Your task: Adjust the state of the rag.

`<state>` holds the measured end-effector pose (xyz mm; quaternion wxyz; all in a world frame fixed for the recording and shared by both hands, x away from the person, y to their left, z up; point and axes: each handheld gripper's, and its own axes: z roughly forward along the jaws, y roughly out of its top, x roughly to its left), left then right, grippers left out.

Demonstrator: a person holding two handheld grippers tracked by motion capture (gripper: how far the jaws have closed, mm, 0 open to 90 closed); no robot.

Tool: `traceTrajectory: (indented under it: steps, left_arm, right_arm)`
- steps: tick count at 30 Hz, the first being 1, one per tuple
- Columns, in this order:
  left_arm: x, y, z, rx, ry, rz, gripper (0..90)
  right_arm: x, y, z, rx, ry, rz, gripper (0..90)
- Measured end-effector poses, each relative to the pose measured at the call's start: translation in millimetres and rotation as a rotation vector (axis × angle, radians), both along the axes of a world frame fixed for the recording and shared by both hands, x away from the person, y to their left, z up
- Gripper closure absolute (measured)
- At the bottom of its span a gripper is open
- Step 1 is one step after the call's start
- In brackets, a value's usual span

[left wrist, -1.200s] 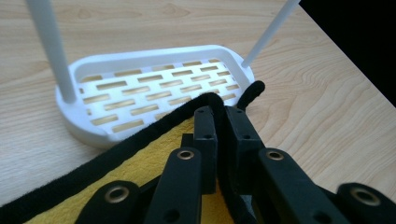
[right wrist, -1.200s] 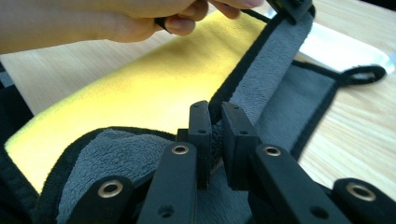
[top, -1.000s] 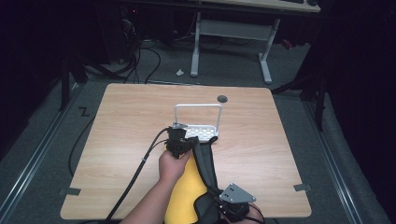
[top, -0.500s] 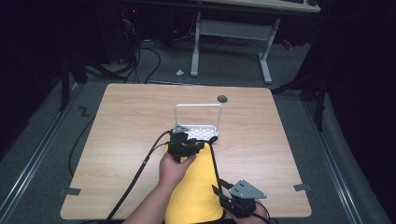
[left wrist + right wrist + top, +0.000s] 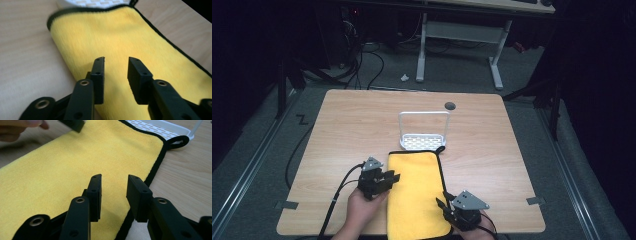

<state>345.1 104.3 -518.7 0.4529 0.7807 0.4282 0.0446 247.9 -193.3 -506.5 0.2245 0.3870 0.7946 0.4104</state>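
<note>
Yellow cloth [image 5: 418, 192] w/ black edging is lying flat on the counter [image 5: 347, 125], folded into a long strip running from the near edge toward the white rack [image 5: 423, 131]. Its far end is touching or just overlapping the rack's perforated base; the black hanging loop [image 5: 178, 142] is sitting at the far right corner, against the rack.

Left gripper [image 5: 393, 177] is hovering at the cloth's left long edge, approx. mid-length, pointing across it. Its jaws have just been closing but are standing apart w/ nothing between them; in the left gripper view the left gripper [image 5: 115, 71] is sitting above the yellow pile, not pinching it. Right gripper [image 5: 441, 206] is sitting at the near right edge, by the black hem. Its jaws have also just been closing slightly, yet in the right gripper view the right gripper [image 5: 113, 192] is showing a clear gap, pads off the fabric. So both are spread, neither holding anything.

Progress, as a judgement: the lengthwise fold is looking done – edges lined up, surface smooth, cloth released. What's probably left is a further fold, e.g. bringing the near end up to the far end, or hanging the thing on the rack; can't tell which. Either way the next grab is needing both grippers on an edge or corners, and the left is already lining up for it.
</note>
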Motion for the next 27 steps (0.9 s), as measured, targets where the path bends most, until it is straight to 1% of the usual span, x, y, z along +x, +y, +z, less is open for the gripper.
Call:
traceTrajectory:
  steps: [2,3,4,6,7,9,10,13,14,15,17,20,23,24,27]
  left_arm:
    - [-5.5,-0.9,-3.3,0.016,-0.004,-0.009,71.7]
    - [-6.6,-2.7,-4.3,0.035,-0.009,-0.016,72.8]
    - [-7.1,-5.2,-5.1,0.061,-0.023,-0.021,73.7]
    - [-4.6,-10.2,-8.2,0.103,-0.020,-0.031,74.1]
    - [-3.5,-11.1,-9.3,0.108,-0.016,-0.036,74.1]
    - [-1.6,-11.3,-9.8,0.107,-0.014,-0.039,74.3]
    - [-1.3,-11.3,-9.8,0.107,-0.014,-0.040,74.4]
    - [-3.5,-10.1,-10.6,0.112,-0.024,-0.051,74.6]
    - [-5.3,-9.0,-10.6,0.112,-0.024,-0.058,74.6]
    - [-6.9,-7.8,-10.7,0.110,-0.022,-0.065,74.7]
    - [-10.9,-5.7,-11.1,0.102,-0.020,-0.078,75.0]
    - [-17.0,-4.0,-10.7,0.100,-0.012,-0.099,75.2]
    - [-28.8,-3.4,-10.3,0.094,-0.001,-0.127,75.3]
    - [-30.9,-3.6,-10.3,0.092,-0.001,-0.129,75.3]
    - [-41.1,-1.9,-11.5,0.085,-0.011,-0.149,75.2]
  right_arm:
    - [7.4,2.0,0.8,0.001,0.004,0.001,69.8]
    - [12.4,3.8,1.3,-0.005,0.004,0.000,72.2]
    - [18.5,5.8,1.7,-0.017,-0.001,-0.004,74.9]
    - [33.5,9.6,1.6,-0.039,0.006,-0.018,79.4]
    - [44.7,12.4,0.5,-0.059,0.012,-0.031,81.2]
    - [61.1,15.8,-2.7,-0.082,0.036,-0.047,83.4]
    - [71.6,18.5,-6.2,-0.110,0.049,-0.058,83.5]
    - [87.2,24.3,-15.8,-0.152,0.096,-0.065,83.6]
    - [88.7,25.9,-18.4,-0.166,0.101,-0.063,83.9]
    - [87.2,26.2,-19.1,-0.168,0.095,-0.062,84.0]
    - [83.2,25.4,-19.1,-0.161,0.100,-0.055,84.0]
    - [72.0,22.9,-19.3,-0.159,0.097,-0.037,83.9]
    - [58.4,18.8,-18.3,-0.150,0.112,-0.016,83.7]
    - [52.8,17.6,-18.3,-0.148,0.114,-0.010,83.6]
    - [44.2,15.7,-18.8,-0.143,0.111,-0.001,83.5]
